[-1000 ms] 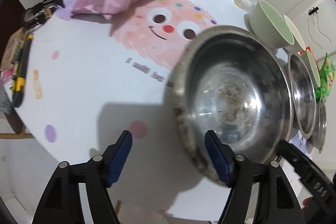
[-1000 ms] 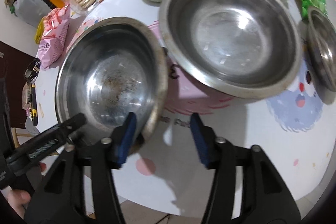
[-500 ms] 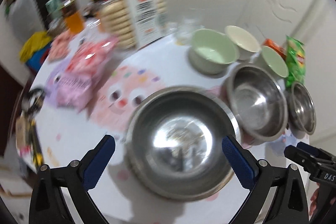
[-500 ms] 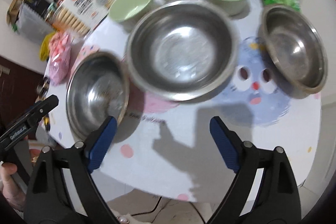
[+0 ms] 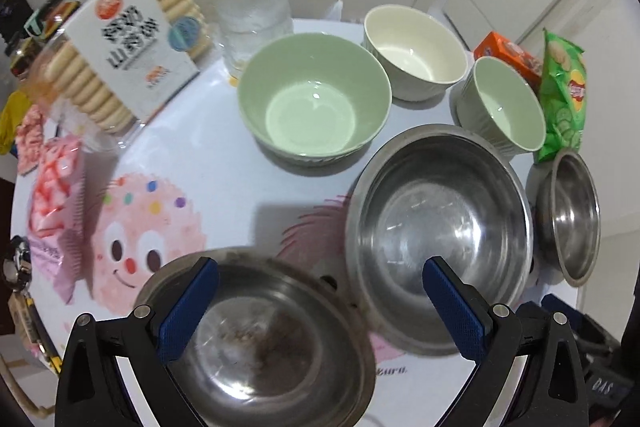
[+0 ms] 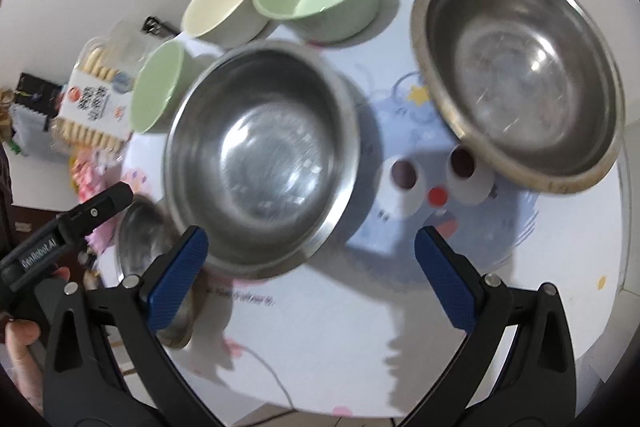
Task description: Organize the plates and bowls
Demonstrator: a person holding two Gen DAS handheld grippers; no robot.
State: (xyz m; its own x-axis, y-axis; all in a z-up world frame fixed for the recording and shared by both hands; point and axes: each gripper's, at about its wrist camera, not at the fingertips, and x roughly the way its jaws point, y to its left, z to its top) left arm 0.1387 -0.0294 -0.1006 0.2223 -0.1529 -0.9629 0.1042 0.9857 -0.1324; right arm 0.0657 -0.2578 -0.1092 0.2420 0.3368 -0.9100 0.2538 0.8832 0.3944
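Observation:
Three steel bowls stand in a row on the round table [image 5: 224, 179]. The dirty steel bowl [image 5: 256, 339] lies right under my left gripper [image 5: 320, 291], which is open wide with its pads clear of the rim. To its right stand the middle steel bowl [image 5: 436, 235] and the small steel bowl [image 5: 572, 219]. My right gripper [image 6: 312, 267] hangs over the near rim of the middle steel bowl [image 6: 260, 163]; its jaws are opening and grip nothing. Behind them stand a large green bowl [image 5: 316, 103], a cream bowl [image 5: 416, 51] and a small green bowl [image 5: 504, 103].
A clear glass [image 5: 252, 11] and a biscuit box [image 5: 120, 43] stand at the back left. A pink snack bag [image 5: 56, 211] lies at the left edge. A green chips bag [image 5: 564, 87] and an orange box [image 5: 508, 55] sit at the back right. A hand [image 6: 20, 347] holds the left gripper.
Both grippers have opened wide and lifted off the dirty steel bowl's rim. Both views have swung to the right, toward the other bowls.

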